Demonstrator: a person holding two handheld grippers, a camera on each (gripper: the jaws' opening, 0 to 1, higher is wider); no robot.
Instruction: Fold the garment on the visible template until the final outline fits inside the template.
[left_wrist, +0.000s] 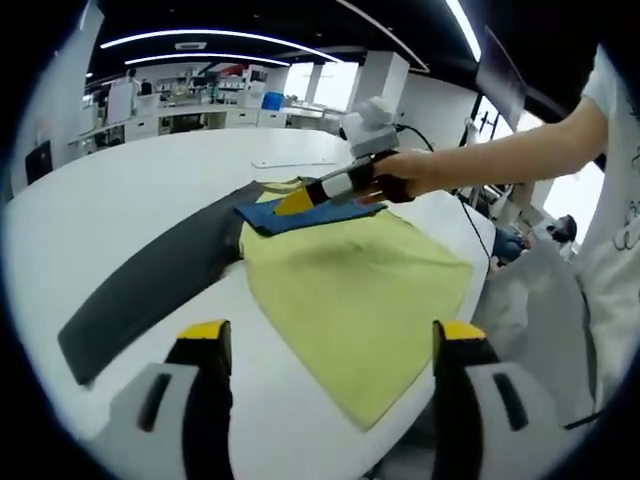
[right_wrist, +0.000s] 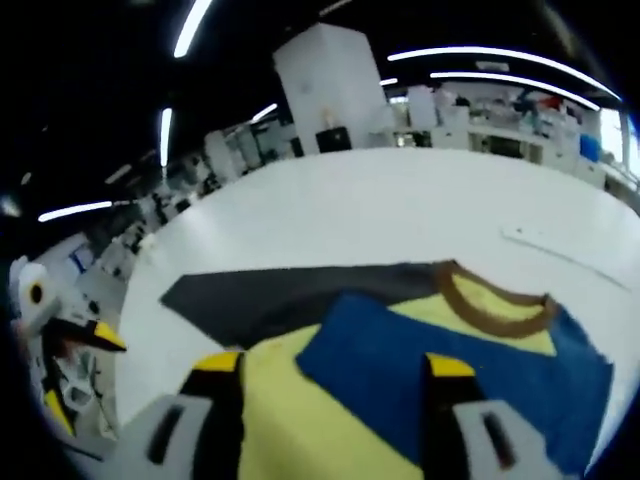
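A broad white desk (left_wrist: 120, 200) stands in a bright lab hall with ceiling strip lights and benches behind. One yellow garment (left_wrist: 360, 290) with a blue part (left_wrist: 300, 215) lies near the desk's right edge, partly over one dark grey template (left_wrist: 150, 280); bare desk stretches beyond towards the far edge. The left gripper (left_wrist: 325, 345) hangs open and empty over the near edge. The right gripper (right_wrist: 330, 375), jaws apart, sits low over the blue fold; whether it grips cloth I cannot tell
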